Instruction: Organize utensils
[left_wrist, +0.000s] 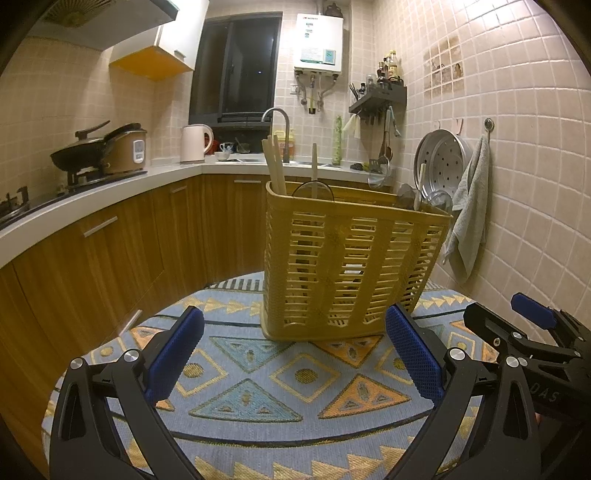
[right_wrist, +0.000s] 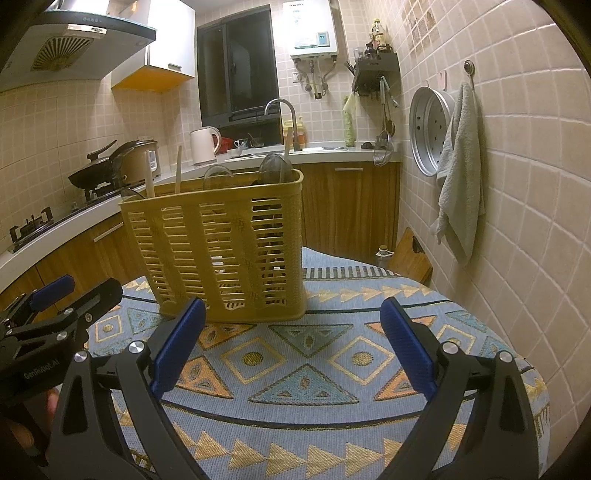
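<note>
**Both claws empty, caddy already loaded**

The yellow slotted utensil caddy (left_wrist: 343, 273) stands upright on the patterned table (left_wrist: 258, 406), with chopsticks (left_wrist: 275, 166) and ladle handles poking out the top. Left claw (left_wrist: 295, 354) and right claw (right_wrist: 291, 347) both sit wide open just in front, gripping nothing. Looks basically sorted to me.

tiled walls (left_wrist: 517, 74) | dark window (left_wrist: 236, 66) | wood cabinets (left_wrist: 110, 240) | white counter (left_wrist: 74, 199)

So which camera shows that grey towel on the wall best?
The right wrist view: the towel hangs whole from its hook, large and unobstructed. In the left wrist view the towel is also visible but smaller, nearer the edge, partly behind the basket.
</note>
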